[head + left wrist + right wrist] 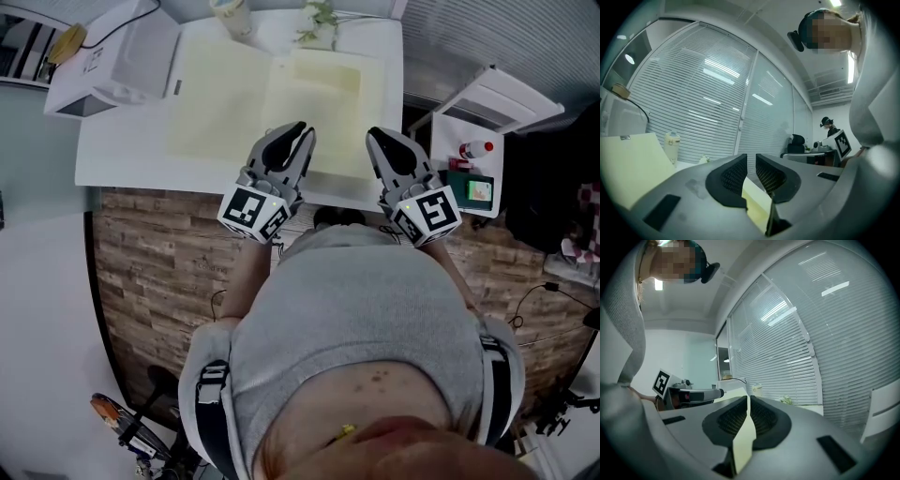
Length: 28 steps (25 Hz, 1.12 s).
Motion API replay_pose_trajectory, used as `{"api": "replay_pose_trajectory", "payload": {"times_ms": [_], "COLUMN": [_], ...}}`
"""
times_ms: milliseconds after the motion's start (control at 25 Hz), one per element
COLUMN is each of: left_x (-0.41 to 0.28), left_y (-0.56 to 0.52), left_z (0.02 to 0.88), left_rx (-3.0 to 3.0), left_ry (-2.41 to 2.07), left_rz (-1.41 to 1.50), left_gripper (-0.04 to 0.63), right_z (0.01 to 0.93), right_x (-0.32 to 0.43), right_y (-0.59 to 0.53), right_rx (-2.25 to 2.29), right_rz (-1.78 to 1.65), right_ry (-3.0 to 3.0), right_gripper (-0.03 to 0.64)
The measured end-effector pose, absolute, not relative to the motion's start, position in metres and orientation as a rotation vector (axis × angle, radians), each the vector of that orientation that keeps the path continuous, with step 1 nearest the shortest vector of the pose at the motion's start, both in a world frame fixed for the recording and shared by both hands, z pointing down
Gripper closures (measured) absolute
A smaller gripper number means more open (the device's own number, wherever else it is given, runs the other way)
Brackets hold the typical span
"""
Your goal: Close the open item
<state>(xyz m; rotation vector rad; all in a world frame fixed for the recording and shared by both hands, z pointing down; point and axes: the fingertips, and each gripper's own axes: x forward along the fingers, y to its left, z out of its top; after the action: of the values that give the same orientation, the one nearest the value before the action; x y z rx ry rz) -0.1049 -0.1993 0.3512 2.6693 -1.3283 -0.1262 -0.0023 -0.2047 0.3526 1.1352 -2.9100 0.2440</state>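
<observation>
While it lies opened flat on the white rectangular table (pixel 122 155), the item to be closed, a large pale-yellow card folder (pixel 220 94) of two leaves, takes up the middle of the tabletop, its near edge toward the table's front.

Left gripper (pixel 303 131): level, at the near edge of the right-hand leaf, close to the fold. Jaws drawn almost together, with a slit left at the tips. A strip of the pale card sits lower in that gap, apparently nipped.

Right gripper (pixel 373 134): level, at the same edge, toward the leaf's outer corner. Jaws pressed together on a thin sliver of the pale card, which fills the gap.

Step in hand, as judged: raising the right-hand leaf to swing it over onto the left one. Closure not begun.

Handling notes: raise both grippers at one pace so the leaf does not twist. Carry it in an arc about the fold, not straight across. Thin card may bow or slip if pulled outward. Release only once leaf rests on leaf.
</observation>
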Motion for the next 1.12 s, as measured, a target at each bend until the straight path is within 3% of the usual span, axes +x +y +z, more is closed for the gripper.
{"api": "replay_pose_trajectory", "payload": {"times_ms": [320, 840, 1120], "left_x": [-0.180, -0.296, -0.338], "left_y": [-0.207, -0.189, -0.176], "left_z": [0.359, 0.378, 0.394], "left_rx": [2.431, 2.069, 1.909], "left_ry": [-1.666, -2.110, -2.238], "left_rz": [-0.149, -0.112, -0.080], "left_gripper": [0.543, 0.368, 0.336], "right_z": [0.360, 0.394, 0.415], "right_x": [-0.005, -0.003, 0.002], "right_y": [-0.210, -0.215, -0.217], "right_rx": [1.089, 1.084, 1.103], "right_rz": [0.271, 0.206, 0.206], "right_ry": [-2.902, -2.807, -2.759], "right_gripper": [0.540, 0.540, 0.540]}}
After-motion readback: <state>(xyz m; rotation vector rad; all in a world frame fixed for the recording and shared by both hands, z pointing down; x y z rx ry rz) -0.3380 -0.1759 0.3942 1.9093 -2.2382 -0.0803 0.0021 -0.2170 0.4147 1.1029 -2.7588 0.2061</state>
